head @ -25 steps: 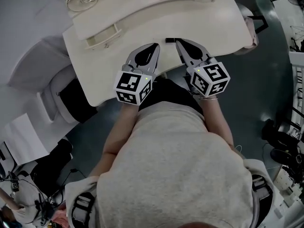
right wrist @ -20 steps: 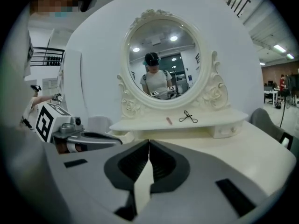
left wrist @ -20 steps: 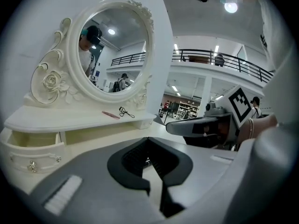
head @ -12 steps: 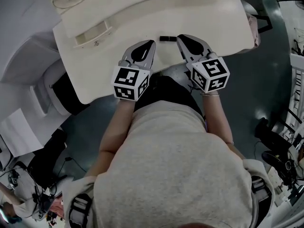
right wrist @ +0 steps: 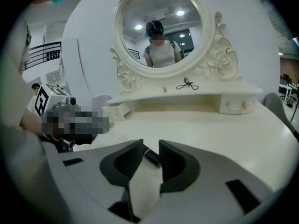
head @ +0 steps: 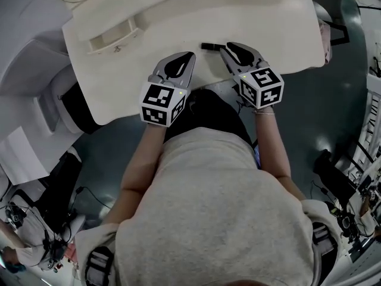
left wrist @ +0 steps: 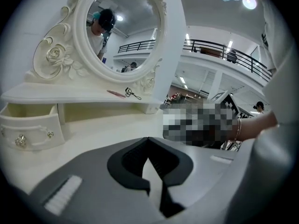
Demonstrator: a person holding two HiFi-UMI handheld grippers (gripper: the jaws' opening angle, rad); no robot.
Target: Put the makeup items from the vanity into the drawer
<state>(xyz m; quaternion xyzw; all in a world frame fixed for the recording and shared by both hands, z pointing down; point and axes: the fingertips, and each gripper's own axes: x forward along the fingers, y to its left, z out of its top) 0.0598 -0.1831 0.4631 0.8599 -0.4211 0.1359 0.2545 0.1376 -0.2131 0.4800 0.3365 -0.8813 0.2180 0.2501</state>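
The right gripper [right wrist: 150,143], whose jaws have just been opening and press on nothing, has the small black makeup tube [right wrist: 150,156] on the vanity top [right wrist: 224,129] just beyond its tips (clearly the nearer hand). The tube's long axis slants across the gap, its far end pointing left. The left gripper [left wrist: 148,140] is closed and empty. Beyond, the drawer [right wrist: 117,110] stands open.

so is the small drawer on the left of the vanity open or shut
Open: the drawer sticks out from under the shelf, and its hollow inside shows behind the front panel.
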